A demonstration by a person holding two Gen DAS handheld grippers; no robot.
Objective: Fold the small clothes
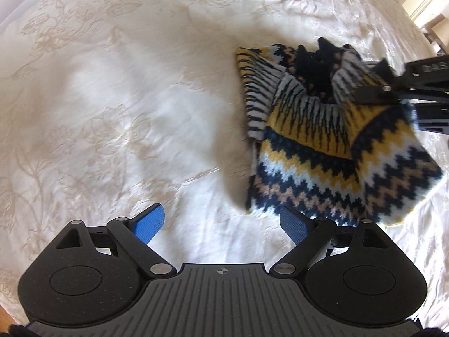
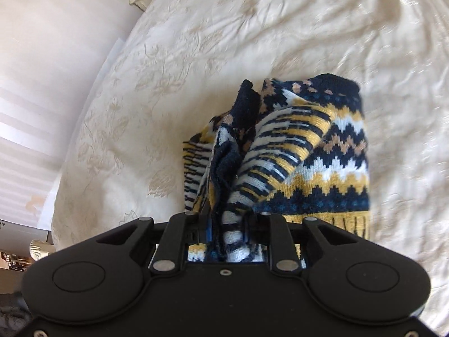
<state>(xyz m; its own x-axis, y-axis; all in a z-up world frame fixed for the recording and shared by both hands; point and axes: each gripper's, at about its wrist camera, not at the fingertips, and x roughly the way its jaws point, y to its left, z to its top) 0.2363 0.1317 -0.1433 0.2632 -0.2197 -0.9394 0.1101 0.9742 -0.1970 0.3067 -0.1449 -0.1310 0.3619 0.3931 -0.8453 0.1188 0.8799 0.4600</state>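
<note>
A small knitted sweater (image 1: pixel 322 140) with navy, yellow, white and tan zigzag bands lies bunched on the cream bedspread (image 1: pixel 112 112). In the left wrist view my left gripper (image 1: pixel 220 210) hovers over bare bedspread with its blue pads (image 1: pixel 148 221) wide apart and nothing between them. Its right pad ends just short of the sweater's hem. My right gripper (image 2: pixel 227 224) is shut on a gathered fold of the sweater (image 2: pixel 322 154), lifting that part off the bed. From the left wrist view the right gripper (image 1: pixel 370 92) shows as black fingers on the sweater's upper right.
The floral-patterned bedspread (image 2: pixel 196 42) spreads wide around the sweater. The bed's edge and a pale wall (image 2: pixel 42 56) run along the left of the right wrist view. Light furniture (image 1: pixel 426 5) stands beyond the bed at the top right of the left wrist view.
</note>
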